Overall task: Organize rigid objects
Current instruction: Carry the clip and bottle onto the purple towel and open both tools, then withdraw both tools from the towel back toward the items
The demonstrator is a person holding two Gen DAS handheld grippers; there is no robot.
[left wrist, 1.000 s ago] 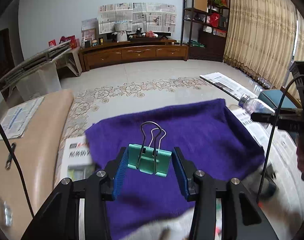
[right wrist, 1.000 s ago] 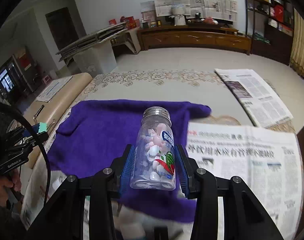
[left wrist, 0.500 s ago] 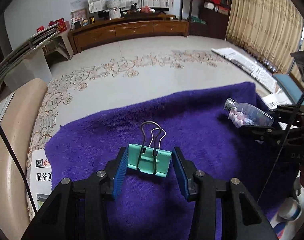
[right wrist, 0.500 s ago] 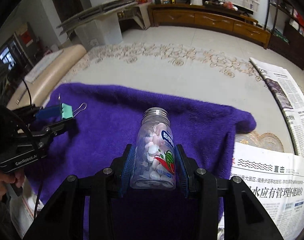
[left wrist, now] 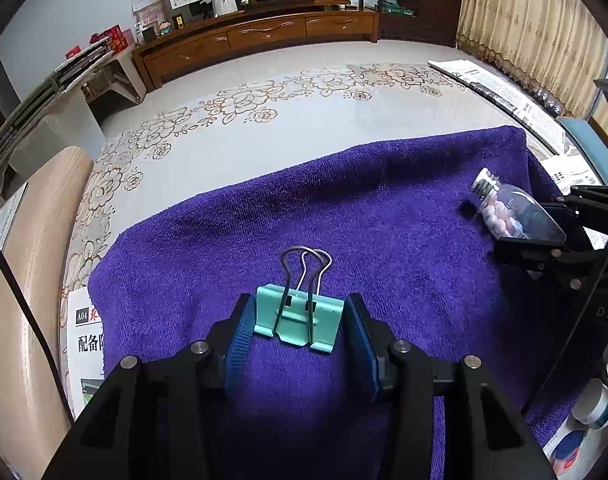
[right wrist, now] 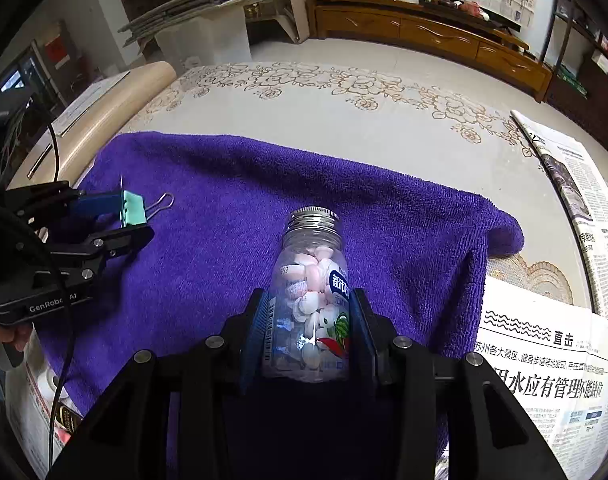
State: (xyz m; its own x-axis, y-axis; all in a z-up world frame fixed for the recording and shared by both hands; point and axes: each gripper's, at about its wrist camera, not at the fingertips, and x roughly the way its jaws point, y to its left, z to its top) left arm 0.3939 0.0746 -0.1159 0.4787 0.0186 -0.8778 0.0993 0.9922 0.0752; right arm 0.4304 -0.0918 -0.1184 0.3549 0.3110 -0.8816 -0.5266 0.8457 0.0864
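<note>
The left hand-held gripper (left wrist: 300, 330) is clenched on a mint-green metal binder clip (left wrist: 298, 320), its wire handles pointing forward, above the near-left part of the purple terry towel (left wrist: 343, 208). The right hand-held gripper (right wrist: 309, 330) grasps a clear plastic candy bottle with a silver screw cap (right wrist: 311, 288) over the towel's near-right part. Bare towel stretches ahead to its far edge; beyond lies the floral-patterned floor (left wrist: 288, 112). Newspapers (right wrist: 543, 368) border the towel's right edge.

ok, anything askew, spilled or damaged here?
Nothing stands out. Left tool grips the green binder clip, right tool grips the capped candy bottle, both over the purple towel. No spills.
</note>
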